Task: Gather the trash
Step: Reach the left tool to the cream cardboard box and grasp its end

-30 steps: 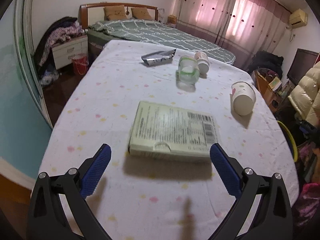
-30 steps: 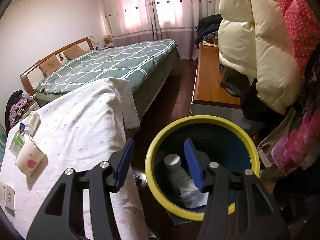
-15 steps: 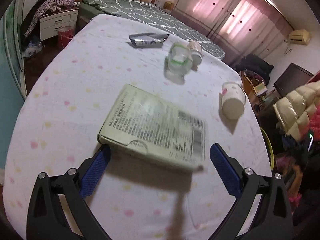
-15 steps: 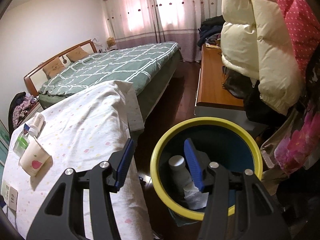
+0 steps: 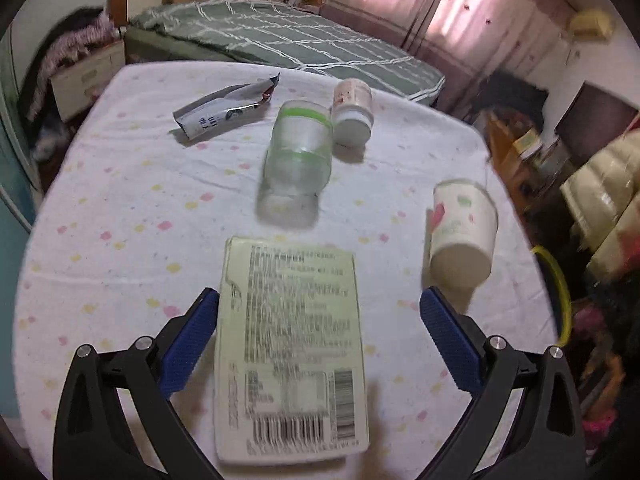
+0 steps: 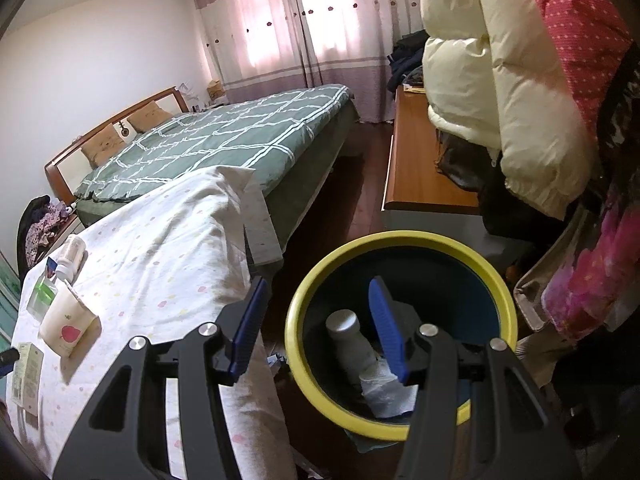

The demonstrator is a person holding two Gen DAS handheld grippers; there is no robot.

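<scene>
In the left wrist view the left gripper (image 5: 318,320) hangs low in the frame over a table (image 5: 120,208) spread with a white cloth dotted pink and yellow. Its blue pads stand wide. Between them lies a flat pale-green carton (image 5: 290,344), printed side up with barcodes toward the bottom edge; the left pad is just beside the carton's left edge, though I cannot tell if it touches, and the right pad is well apart from it. At upper left of the cloth lies a crumpled silver wrapper (image 5: 226,106). Toward the centre a clear jar with green bands (image 5: 300,152) lies on its side, and just to its right, near the top, lies a small white bottle (image 5: 353,110). At centre right a paper cup (image 5: 462,234) with a pink heart lies tipped over.

In the right wrist view the same table (image 6: 160,248) fills the lower left, with the cup, jar and carton at its left edge. The right gripper (image 6: 316,320) is at bottom centre, its jaws about half apart and holding nothing. Right of centre, below the gripper, stands a yellow-rimmed bin (image 6: 400,240), dark blue inside, containing a grey-capped bottle (image 6: 352,344) and crumpled white paper (image 6: 386,394).
</scene>
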